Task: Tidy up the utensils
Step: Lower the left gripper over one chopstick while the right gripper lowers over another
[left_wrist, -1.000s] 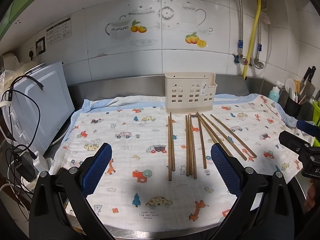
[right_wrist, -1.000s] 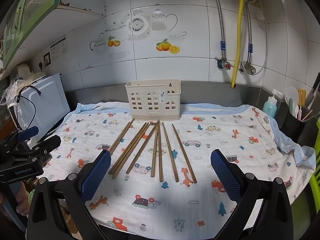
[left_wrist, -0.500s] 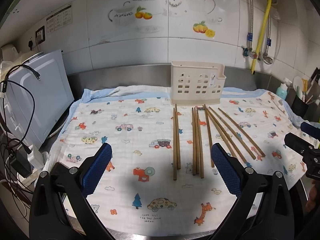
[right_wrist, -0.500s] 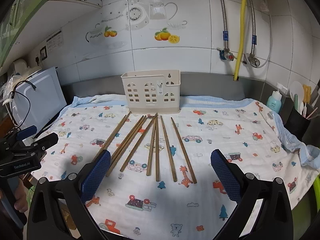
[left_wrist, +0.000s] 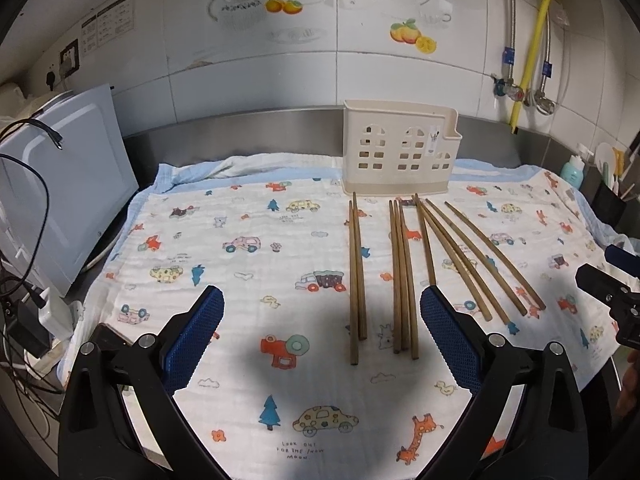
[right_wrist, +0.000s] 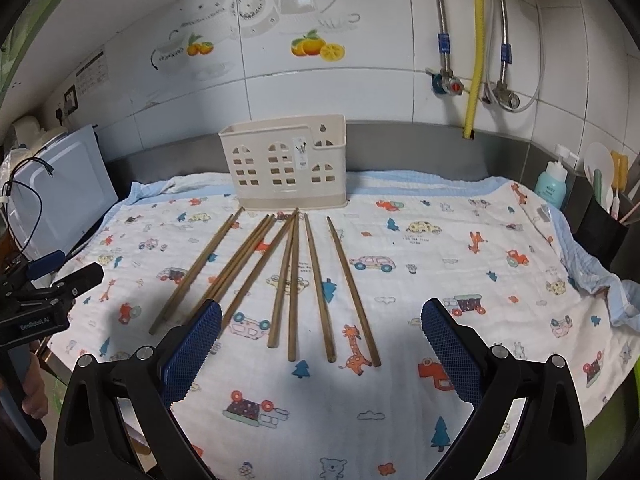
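Several brown wooden chopsticks (left_wrist: 402, 276) lie side by side on a cartoon-print cloth (left_wrist: 248, 280), also in the right wrist view (right_wrist: 294, 280). A cream plastic utensil holder (left_wrist: 398, 148) stands upright behind them, also in the right wrist view (right_wrist: 286, 164). My left gripper (left_wrist: 320, 332) is open and empty, above the cloth in front of the chopsticks' near ends. My right gripper (right_wrist: 320, 340) is open and empty, over the near ends of the chopsticks. Each gripper shows at the edge of the other's view, the right (left_wrist: 608, 284) and the left (right_wrist: 48, 280).
A white appliance (left_wrist: 68, 184) with cables stands left of the cloth. A teal bottle (right_wrist: 554, 184) and a black cup of utensils (right_wrist: 604, 224) stand at the right. A tiled wall with pipes and a yellow hose (right_wrist: 478, 48) is behind.
Both grippers have moved forward and lower towards the chopsticks, which now look larger and nearer. Both stay open and empty.
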The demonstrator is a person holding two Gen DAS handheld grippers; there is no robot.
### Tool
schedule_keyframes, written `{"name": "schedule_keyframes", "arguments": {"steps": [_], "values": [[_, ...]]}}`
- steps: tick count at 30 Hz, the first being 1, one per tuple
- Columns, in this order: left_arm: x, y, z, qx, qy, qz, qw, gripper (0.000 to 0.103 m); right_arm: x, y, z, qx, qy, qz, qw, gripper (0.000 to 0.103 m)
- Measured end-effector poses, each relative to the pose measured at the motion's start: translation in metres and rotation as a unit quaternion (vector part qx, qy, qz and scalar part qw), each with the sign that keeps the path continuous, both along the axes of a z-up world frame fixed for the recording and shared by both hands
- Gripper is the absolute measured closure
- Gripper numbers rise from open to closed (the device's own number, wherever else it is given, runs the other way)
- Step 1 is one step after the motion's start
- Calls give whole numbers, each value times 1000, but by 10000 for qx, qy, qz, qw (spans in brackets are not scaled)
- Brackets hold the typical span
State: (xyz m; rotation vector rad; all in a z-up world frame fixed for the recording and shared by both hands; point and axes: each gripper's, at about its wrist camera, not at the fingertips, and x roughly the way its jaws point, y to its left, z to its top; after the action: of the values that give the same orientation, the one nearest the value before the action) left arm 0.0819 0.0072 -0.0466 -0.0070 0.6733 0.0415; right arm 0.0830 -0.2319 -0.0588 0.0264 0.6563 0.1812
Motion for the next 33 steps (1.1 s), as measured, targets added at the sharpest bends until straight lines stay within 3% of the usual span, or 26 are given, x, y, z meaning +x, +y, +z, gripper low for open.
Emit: {"name": "schedule_keyframes", "arguments": {"steps": [9,16,19,26,33], "values": [[21,11,-19,-256,231,22,9994,9,16,-10,-15,55,196,-45,9998,7],[40,21,-41,-401,529,12,9978,36,26,-14,-26,59,325,-61,9994,9],[46,21,-52,-507,670,-47,9965,45,30,-16,-31,90,402,-49,9991,20],[63,18,-68,-716,921,-169,9930,51,38,-18,-38,107,497,-53,9987,21],[82,12,-84,-711,1159,-197,9905,65,45,-23,-46,155,595,-92,9981,24]]}}
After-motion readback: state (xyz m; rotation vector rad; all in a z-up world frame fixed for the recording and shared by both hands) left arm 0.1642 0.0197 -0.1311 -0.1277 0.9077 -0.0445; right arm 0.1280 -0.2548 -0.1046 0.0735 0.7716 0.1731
